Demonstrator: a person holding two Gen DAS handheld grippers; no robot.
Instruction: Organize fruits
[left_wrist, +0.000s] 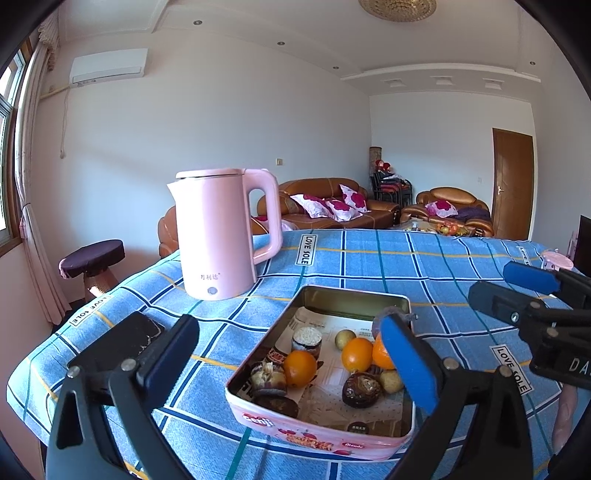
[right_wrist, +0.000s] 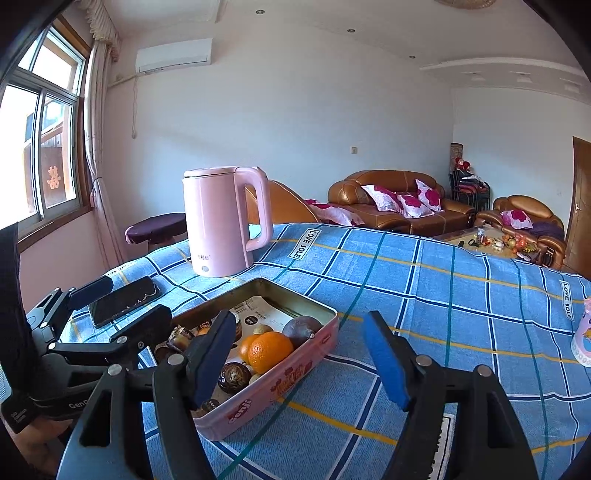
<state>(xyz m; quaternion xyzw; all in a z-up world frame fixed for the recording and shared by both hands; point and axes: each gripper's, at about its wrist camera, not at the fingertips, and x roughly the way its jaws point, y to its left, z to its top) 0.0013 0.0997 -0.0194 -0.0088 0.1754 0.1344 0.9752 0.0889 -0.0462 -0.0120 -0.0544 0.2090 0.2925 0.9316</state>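
A pink metal tin (left_wrist: 314, 439) sits on the blue checked tablecloth; it also shows in the right wrist view (right_wrist: 280, 384). It holds oranges (left_wrist: 300, 368) (right_wrist: 269, 350), small yellow-green fruits (left_wrist: 343, 338), dark brown fruits (left_wrist: 361, 389) and wrapped snacks. A purple passion fruit (right_wrist: 301, 328) lies at its far corner. My left gripper (left_wrist: 295, 365) is open and empty above the tin. My right gripper (right_wrist: 301, 365) is open and empty, just right of the tin; it also shows in the left wrist view (left_wrist: 513, 288).
A pink kettle (left_wrist: 221, 232) stands behind the tin. A black phone (right_wrist: 123, 301) lies at the table's left. A pink bottle (right_wrist: 583, 339) is at the right edge. A stool (left_wrist: 92, 258) and sofas stand beyond the table.
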